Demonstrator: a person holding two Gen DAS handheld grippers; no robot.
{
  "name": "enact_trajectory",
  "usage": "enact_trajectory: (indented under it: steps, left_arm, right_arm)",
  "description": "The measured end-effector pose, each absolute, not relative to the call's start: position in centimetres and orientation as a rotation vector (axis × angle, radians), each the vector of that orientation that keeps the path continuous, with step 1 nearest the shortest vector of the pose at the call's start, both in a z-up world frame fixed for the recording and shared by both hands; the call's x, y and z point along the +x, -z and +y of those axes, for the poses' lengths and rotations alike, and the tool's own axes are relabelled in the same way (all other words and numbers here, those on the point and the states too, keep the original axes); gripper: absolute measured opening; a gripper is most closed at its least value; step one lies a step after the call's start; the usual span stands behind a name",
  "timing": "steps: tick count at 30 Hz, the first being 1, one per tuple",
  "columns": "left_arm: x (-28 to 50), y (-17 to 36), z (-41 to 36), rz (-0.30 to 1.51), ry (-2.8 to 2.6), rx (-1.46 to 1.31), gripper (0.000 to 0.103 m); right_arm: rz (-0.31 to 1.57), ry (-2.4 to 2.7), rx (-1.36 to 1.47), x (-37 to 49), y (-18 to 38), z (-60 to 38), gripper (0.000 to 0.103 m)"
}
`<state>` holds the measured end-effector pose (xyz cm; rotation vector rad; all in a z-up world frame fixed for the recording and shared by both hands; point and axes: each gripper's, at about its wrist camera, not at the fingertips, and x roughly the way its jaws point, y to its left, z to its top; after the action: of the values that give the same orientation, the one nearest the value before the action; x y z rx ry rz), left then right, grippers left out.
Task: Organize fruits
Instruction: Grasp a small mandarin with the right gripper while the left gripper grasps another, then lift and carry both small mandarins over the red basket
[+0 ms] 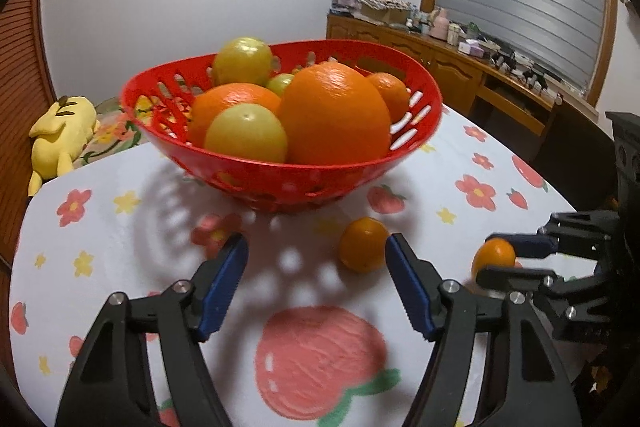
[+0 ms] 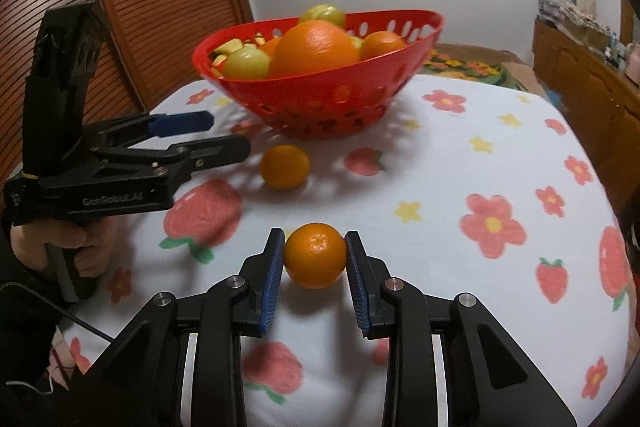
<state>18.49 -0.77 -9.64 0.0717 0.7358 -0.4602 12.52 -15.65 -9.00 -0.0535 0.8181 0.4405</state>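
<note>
The small orange [image 2: 315, 255] lies on the flowered tablecloth [image 2: 460, 167], and my right gripper [image 2: 315, 251] has its blue pads pressed on both its sides; a second small orange [image 2: 285, 167] lies free nearer the red basket [image 2: 320, 95], which holds big oranges and yellow-green fruits; my left gripper [image 1: 316, 259] stands about half open with nothing between its fingers, the free orange just beside its right finger.
</note>
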Motion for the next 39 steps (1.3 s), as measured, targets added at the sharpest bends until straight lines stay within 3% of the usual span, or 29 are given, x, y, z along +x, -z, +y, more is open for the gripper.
enact_trajectory:
  steps: [8,24,28,39]
  left_arm:
    - [19.3,10.5,-2.5,0.821,0.474,0.079,0.06]
    - [20.8,11.7,-4.1,0.892,0.483,0.064,0.052]
    - [20.8,12.0,-4.3,0.903,0.5,0.061,0.033]
    - [17.8,10.5,-2.0,0.835,0.471,0.027,0.033]
  right_arm:
    - [0.801,-0.433,-0.023,11.6,8.9,-17.5,0.03]
    - [0.795,-0.435,0.028,11.4,9.2,-19.0,0.03]
    - [0.792,-0.437,0.019,11.3,9.3,-18.9,0.03]
    - [0.795,-0.434,0.002,11.4,9.4,-18.6,0.03]
